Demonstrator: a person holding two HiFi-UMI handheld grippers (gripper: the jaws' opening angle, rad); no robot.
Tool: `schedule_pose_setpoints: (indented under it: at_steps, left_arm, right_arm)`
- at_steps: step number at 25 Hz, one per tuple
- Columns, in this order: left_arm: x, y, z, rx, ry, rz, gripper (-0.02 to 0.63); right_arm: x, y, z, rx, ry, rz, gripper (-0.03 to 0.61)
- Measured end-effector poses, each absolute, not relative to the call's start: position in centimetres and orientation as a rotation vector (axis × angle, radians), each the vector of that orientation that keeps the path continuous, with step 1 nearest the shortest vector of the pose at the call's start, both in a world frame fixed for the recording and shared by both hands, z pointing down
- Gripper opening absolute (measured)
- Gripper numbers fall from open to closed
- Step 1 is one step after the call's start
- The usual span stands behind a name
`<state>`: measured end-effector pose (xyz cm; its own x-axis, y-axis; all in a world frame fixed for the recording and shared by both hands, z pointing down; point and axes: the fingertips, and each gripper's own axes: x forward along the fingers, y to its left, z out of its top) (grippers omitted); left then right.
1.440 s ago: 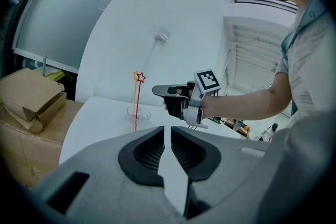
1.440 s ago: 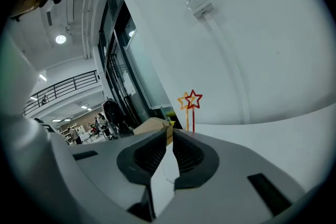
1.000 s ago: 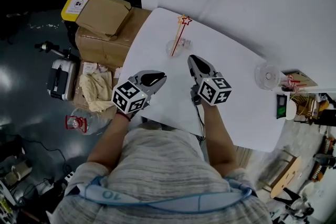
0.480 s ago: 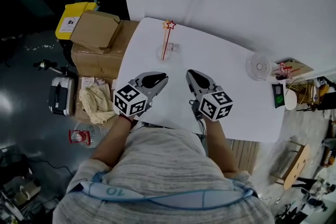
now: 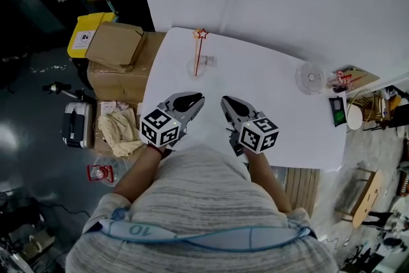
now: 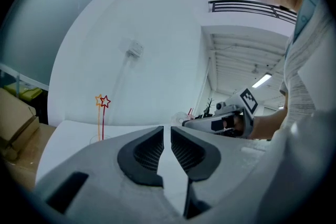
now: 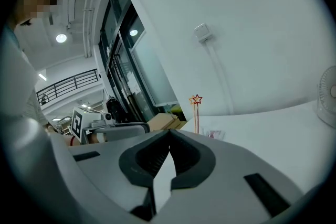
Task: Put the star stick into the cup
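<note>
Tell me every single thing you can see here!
Star sticks: two, one red and one orange, standing upright in the cup.
Cup: one, clear, at the table's far end.
Small fan: one, pale, at the table's far right edge.
Table: one, white.
Cardboard boxes: at least two, brown, stacked left of the table.
Yellow bin: one, behind the boxes.
Left gripper: one, grey, near end of the table, jaws a slit apart, empty.
Right gripper: one, grey, beside the left one, jaw tips together, empty.
</note>
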<state>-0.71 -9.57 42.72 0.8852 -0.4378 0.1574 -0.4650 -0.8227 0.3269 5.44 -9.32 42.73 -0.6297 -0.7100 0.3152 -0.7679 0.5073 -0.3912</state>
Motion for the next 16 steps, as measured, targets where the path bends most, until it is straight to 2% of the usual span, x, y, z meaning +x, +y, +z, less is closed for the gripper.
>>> schedule_pose_setpoints:
  at_steps: [16]
  left_arm:
    - [-0.4,-9.3,44.1,2.653,-0.653,0.11,0.037]
  right_arm:
    - [4.2,-8.7,44.4,1.203,-2.6,0.803,0.009]
